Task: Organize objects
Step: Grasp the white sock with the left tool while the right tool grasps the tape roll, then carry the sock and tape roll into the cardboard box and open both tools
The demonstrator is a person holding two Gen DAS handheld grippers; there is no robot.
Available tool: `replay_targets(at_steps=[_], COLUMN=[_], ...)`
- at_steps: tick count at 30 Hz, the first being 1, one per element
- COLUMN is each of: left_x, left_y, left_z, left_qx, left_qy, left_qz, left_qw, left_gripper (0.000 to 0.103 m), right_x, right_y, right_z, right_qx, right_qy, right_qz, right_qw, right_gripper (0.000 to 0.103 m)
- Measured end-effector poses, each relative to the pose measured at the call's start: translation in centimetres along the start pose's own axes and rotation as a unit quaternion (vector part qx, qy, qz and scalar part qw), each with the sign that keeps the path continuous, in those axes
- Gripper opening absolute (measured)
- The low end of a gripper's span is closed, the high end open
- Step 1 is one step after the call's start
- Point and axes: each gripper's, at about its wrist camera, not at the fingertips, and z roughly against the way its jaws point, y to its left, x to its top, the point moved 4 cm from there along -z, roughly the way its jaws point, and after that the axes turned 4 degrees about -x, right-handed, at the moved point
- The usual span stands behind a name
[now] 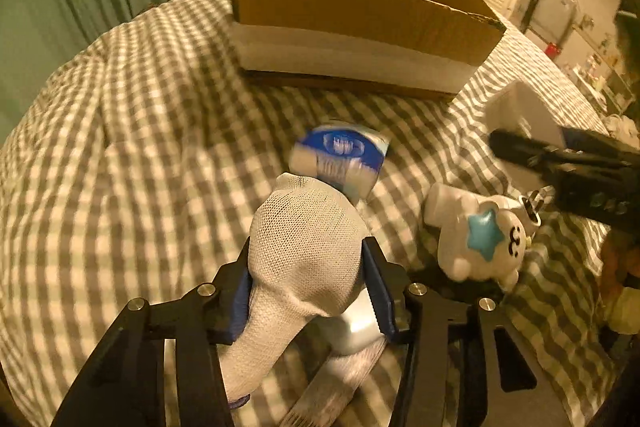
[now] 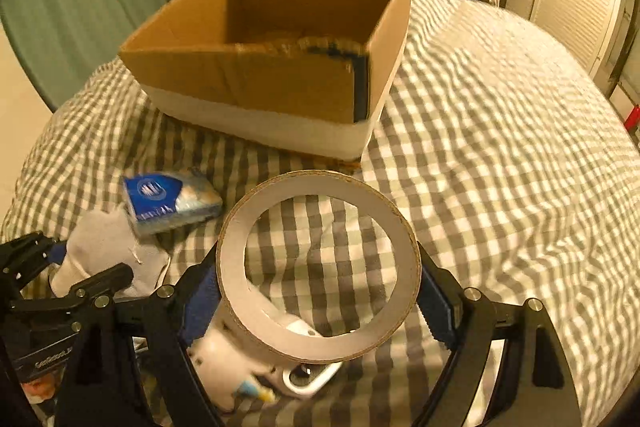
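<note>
On the checked bed (image 2: 500, 131) the open cardboard box (image 2: 280, 39) sits at the far side. The right hand-held gripper (image 2: 320, 291) clamps a tape roll (image 2: 320, 267) across its width; the left hand-held gripper (image 1: 308, 267) squeezes a white sock (image 1: 304, 247). Best to clear the box's near wall before letting go, as the limp sock may snag.

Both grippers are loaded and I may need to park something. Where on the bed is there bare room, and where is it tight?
Bare checked cover lies right of the box, and also left of the box in the left view. Crowded: the near strip with the blue packet, sock and plush toy, between the left gripper and right gripper holding the tape roll.
</note>
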Motion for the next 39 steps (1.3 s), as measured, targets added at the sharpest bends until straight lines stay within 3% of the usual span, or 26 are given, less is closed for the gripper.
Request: replay_targets(at_steps=[5,13,20,25,31,39], left_x=[0.2,2.5,7.5,12.3,17.7,21.8], left_y=[1.0,0.9,-0.2,-0.9,-0.9,-0.5], left_z=[2.1,7.3,12.4,14.5,13.3,6.1], left_qx=[0.014,0.028,0.035,0.015,0.011,0.019], left_qy=[-0.002,-0.048,-0.106,-0.137,-0.158,-0.143], left_qz=[0.017,0.012,-0.022,-0.028,-0.032,-0.048], left_qw=[0.9998,0.9984,0.9935,0.9900,0.9869,0.9884], left_gripper=[0.049,0.049,0.049,0.049,0.049,0.049], right_x=[0.8,2.4,4.6,7.5,12.1,17.1], right_y=[1.5,2.8,4.1,4.3,3.7,2.8], right_z=[2.8,7.0,10.0,10.9,10.6,4.9], right_qx=[0.002,0.003,-0.013,-0.021,-0.005,0.005], right_qy=[-0.026,-0.059,-0.081,-0.102,-0.120,-0.099], right_qz=[0.014,0.028,0.058,0.063,0.043,0.003], right_qw=[1.000,0.998,0.995,0.993,0.992,0.995], right_gripper=[0.084,0.084,0.084,0.084,0.084,0.084])
